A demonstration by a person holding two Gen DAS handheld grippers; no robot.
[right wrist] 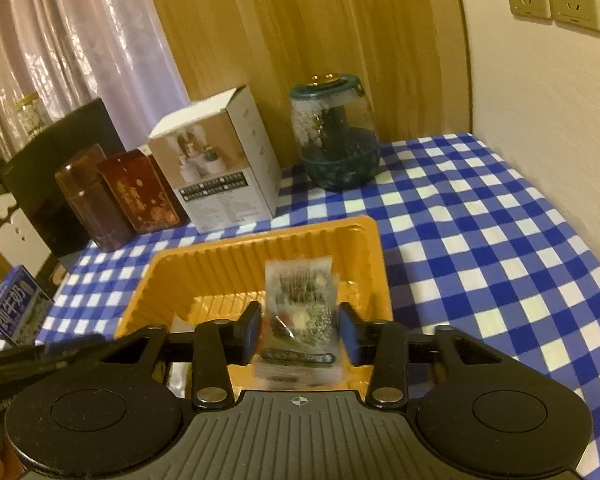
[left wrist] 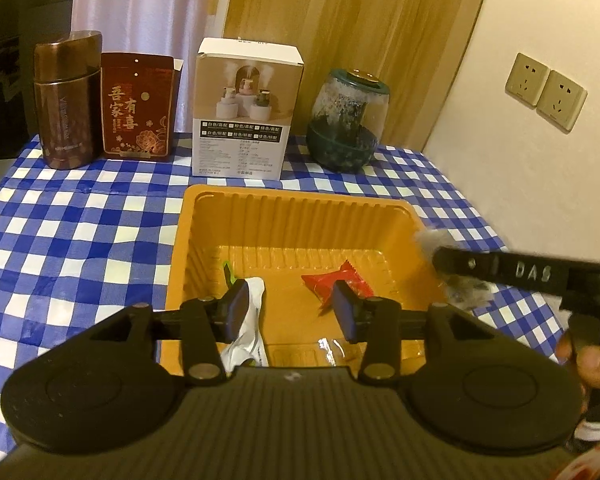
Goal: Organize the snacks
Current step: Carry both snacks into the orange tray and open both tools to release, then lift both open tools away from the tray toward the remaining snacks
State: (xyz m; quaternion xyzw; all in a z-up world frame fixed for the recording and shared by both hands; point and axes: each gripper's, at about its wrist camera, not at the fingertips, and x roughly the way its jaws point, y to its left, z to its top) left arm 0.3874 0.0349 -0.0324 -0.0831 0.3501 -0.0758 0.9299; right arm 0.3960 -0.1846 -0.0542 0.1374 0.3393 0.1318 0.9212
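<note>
Snacks: a clear packet [right wrist: 300,312] hangs blurred between the right gripper's [right wrist: 299,334] pads over the orange tray [right wrist: 260,248]; a white packet [left wrist: 249,328] and a red packet [left wrist: 332,286] lie on the tray floor.
Handling: by my judgement all are light, soft film pouches, crinkly and slippery; the contents may crush, so pinch a sealed edge or flat middle gently.
Right claw: jaws partly spread, gaps on both sides of the clear packet, so it looks released, likely dropping.
Left claw: the left gripper [left wrist: 290,312] is partly open and empty; its left pad overlaps the white packet, contact unclear.
Setting: the tray sits on a blue checked cloth [left wrist: 80,220].
</note>
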